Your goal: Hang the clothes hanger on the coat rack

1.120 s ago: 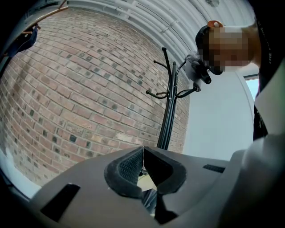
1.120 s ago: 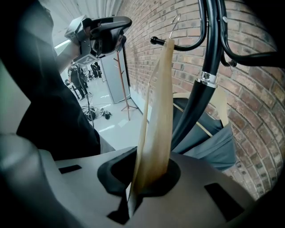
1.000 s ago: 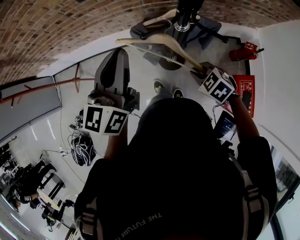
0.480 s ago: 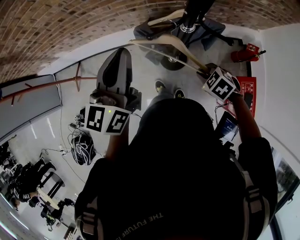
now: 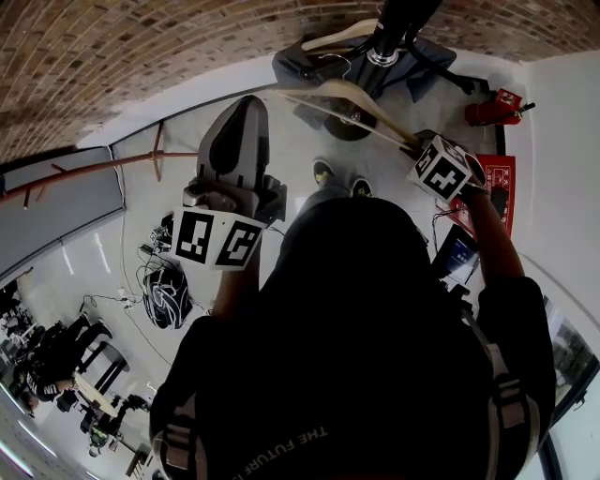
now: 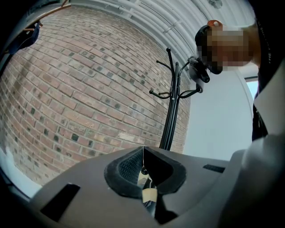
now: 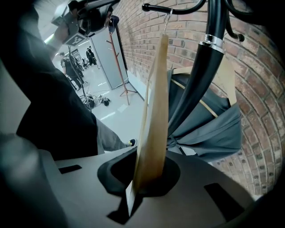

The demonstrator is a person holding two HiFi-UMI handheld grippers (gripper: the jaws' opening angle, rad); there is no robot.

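Note:
My right gripper [image 7: 149, 178] is shut on the lower edge of a wooden clothes hanger [image 7: 153, 120], which stands upright. Its wire hook [image 7: 168, 15] reaches a black arm of the coat rack [image 7: 200, 75]; I cannot tell whether it rests over that arm. In the head view the hanger [image 5: 352, 101] runs from the right gripper [image 5: 417, 145] toward the rack pole [image 5: 394, 28]. A second hanger [image 7: 228, 75] carrying a grey garment [image 7: 209, 127] hangs on the rack. The left gripper [image 5: 242, 117] is shut with nothing in it and points at the rack [image 6: 171, 111].
A brick wall [image 5: 141, 56] stands behind the rack, with a white wall to the right. A red fire extinguisher [image 5: 492, 101] and a red sign [image 5: 495, 178] lie to the right. A helmet with cables [image 5: 169, 300] is on the floor to the left.
The right gripper has carried the hanger further toward the rack, so its hook end is now close to the pole. The left gripper has barely moved.

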